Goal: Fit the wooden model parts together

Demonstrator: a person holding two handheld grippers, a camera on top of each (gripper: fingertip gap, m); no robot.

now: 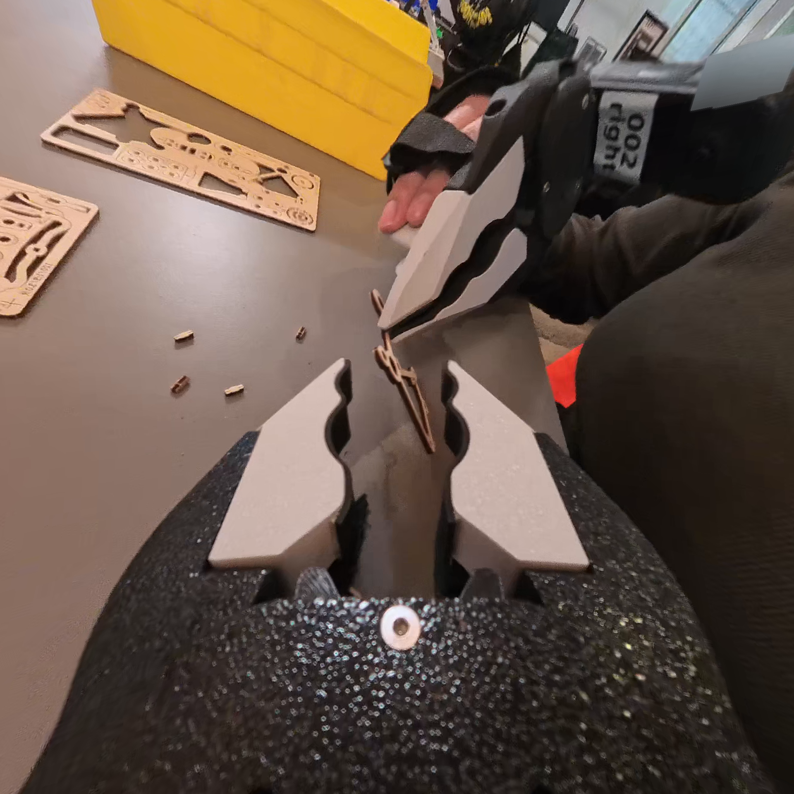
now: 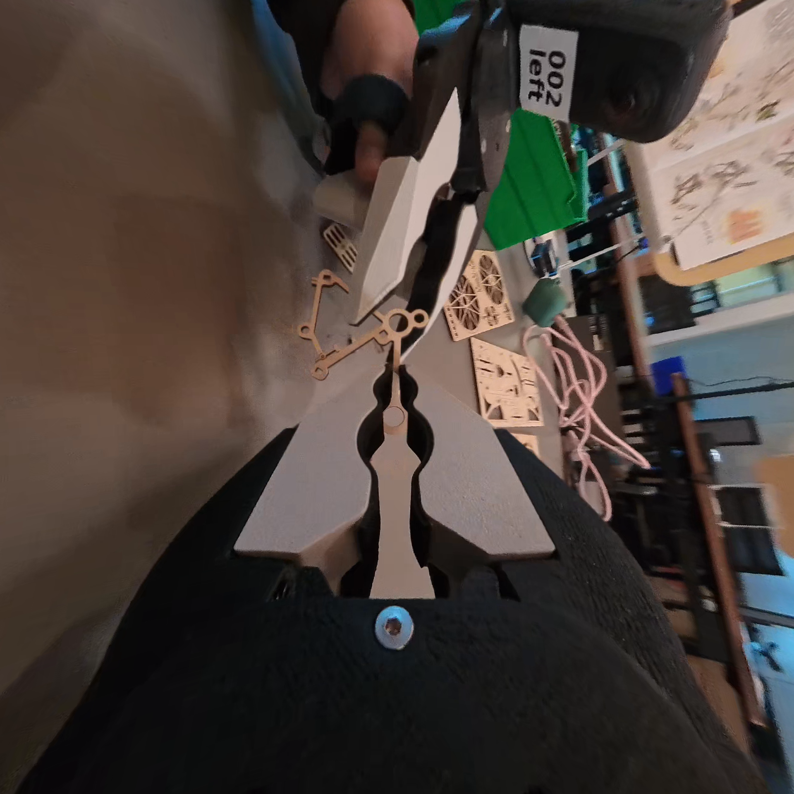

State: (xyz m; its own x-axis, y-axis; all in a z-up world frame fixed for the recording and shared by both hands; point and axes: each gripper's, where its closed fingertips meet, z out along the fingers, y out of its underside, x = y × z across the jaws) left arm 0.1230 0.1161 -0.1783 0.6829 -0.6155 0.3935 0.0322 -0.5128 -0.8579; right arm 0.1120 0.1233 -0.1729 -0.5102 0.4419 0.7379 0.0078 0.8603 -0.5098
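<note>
right gripper (image 2: 393, 369) pinching wooden linkage piece (image 2: 397, 322) | left gripper (image 2: 382, 331) just beside

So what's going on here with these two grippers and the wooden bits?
A person is assembling a wooden model with two handheld grippers. The right gripper is shut on a thin wooden part, holding it in the air between the fingers of the open left gripper, which grips nothing. Two punched-out sheets and four small pegs lie on the table.
</note>
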